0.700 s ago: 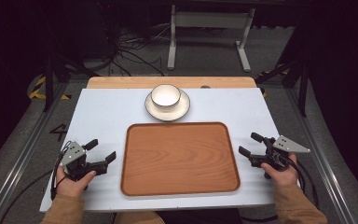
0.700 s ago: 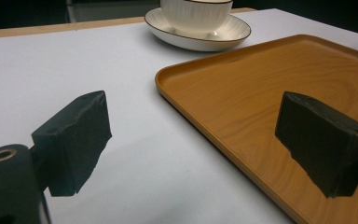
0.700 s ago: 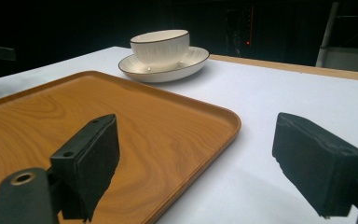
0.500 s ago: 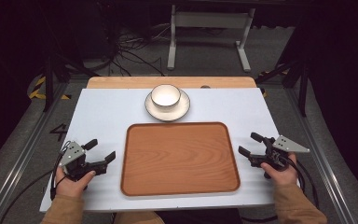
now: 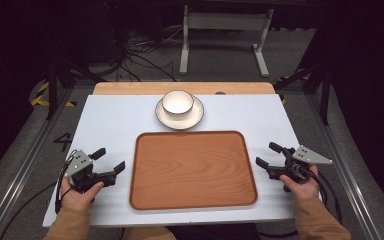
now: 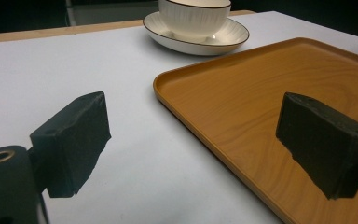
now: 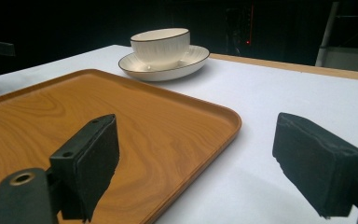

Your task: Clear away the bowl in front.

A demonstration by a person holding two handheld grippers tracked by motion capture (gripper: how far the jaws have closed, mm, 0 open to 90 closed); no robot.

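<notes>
A bare wooden tray [image 5: 192, 167] lies in the middle of the white table [image 5: 115, 120]. Behind it a white bowl [image 5: 178, 103] rests on a white saucer [image 5: 195, 119]. My left gripper [image 5: 109, 161] sits open on the table left of the tray, nothing between its jaws. My right gripper [image 5: 266, 155] rests open at the tray's right edge, also holding nothing. From the left gripper view the tray [image 6: 270, 93] runs under the right jaw and the bowl [image 6: 195, 16] stands ahead. The right gripper view has the tray [image 7: 65, 121] to the left and the bowl [image 7: 161, 44] beyond.
A wooden strip [image 5: 130, 88] borders the table's far edge. Behind the table are a metal stand [image 5: 222, 22] and loose cables [image 5: 130, 55] on the floor. Metal rails [image 5: 25, 165] run along both sides of the table.
</notes>
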